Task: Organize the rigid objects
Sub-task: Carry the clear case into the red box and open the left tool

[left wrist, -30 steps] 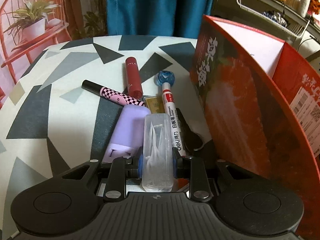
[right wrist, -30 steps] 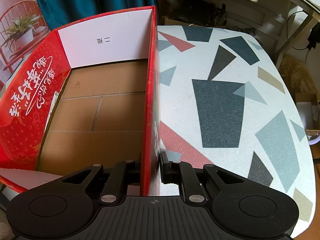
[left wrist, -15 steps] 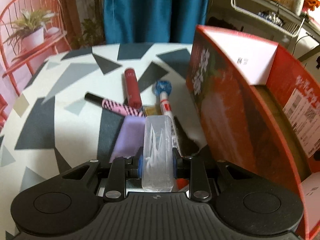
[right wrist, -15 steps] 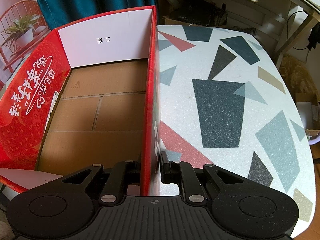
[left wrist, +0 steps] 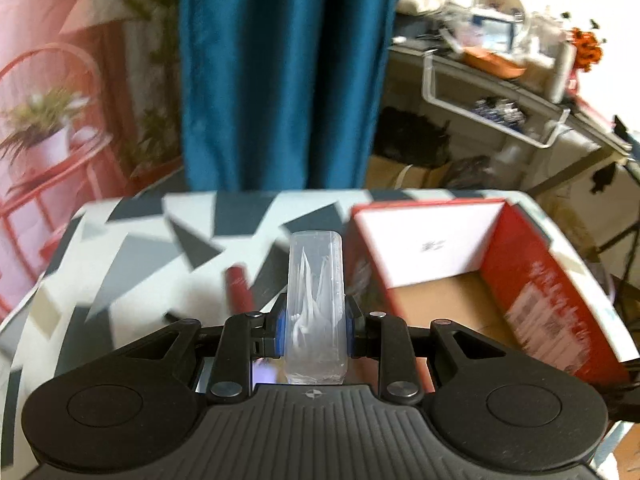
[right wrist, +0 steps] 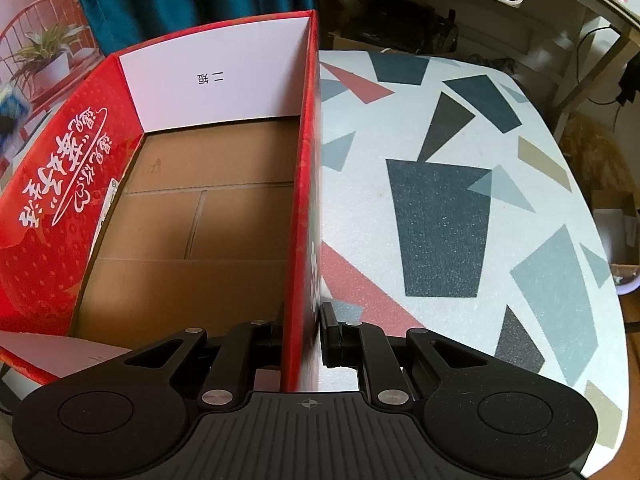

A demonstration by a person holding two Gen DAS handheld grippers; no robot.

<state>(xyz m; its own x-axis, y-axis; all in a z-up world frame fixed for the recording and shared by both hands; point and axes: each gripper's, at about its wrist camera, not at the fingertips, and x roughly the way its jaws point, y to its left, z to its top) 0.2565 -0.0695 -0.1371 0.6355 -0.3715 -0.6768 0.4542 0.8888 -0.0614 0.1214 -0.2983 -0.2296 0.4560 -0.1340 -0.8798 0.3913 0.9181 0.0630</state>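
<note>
While the left wrist view is blurry, it shows things that the right wrist view does not. It shows the left gripper point(left wrist: 314, 330) with its fingers point(left wrist: 280, 330) clenched on a clear plastic case point(left wrist: 315, 300). The case has thin white pieces inside, but they are too small to tell what they are. The case sticks out ahead between the two fingers, up above the counter point(left wrist: 120, 264). Below it on the counter lies a red tube point(left wrist: 239, 286), just to the left of the case in the picture. To the right sits the red box point(left wrist: 540, 280), open at the top, with a brown floor and a white far wall. Far behind are a blue curtain point(left wrist: 280, 72), a red chair point(left wrist: 52, 160) with a plant, and a messy shelf point(left wrist: 500, 92).

From the right wrist view you can see the inside of the red box point(right wrist: 48, 208) much better. Its brown floor has nothing on it. White writing runs along the left wall. The right gripper point(right wrist: 302, 338) has its fingers point(right wrist: 330, 336) clenched on the right wall of the box, one finger inside and one outside. This gripper points steeply down at the near end of the box. The counter point(right wrist: 460, 184) to the right of the box is white with dark, grey and red shapes.

The left gripper points down at less of a slant, over the counter and to the left of the box.
</note>
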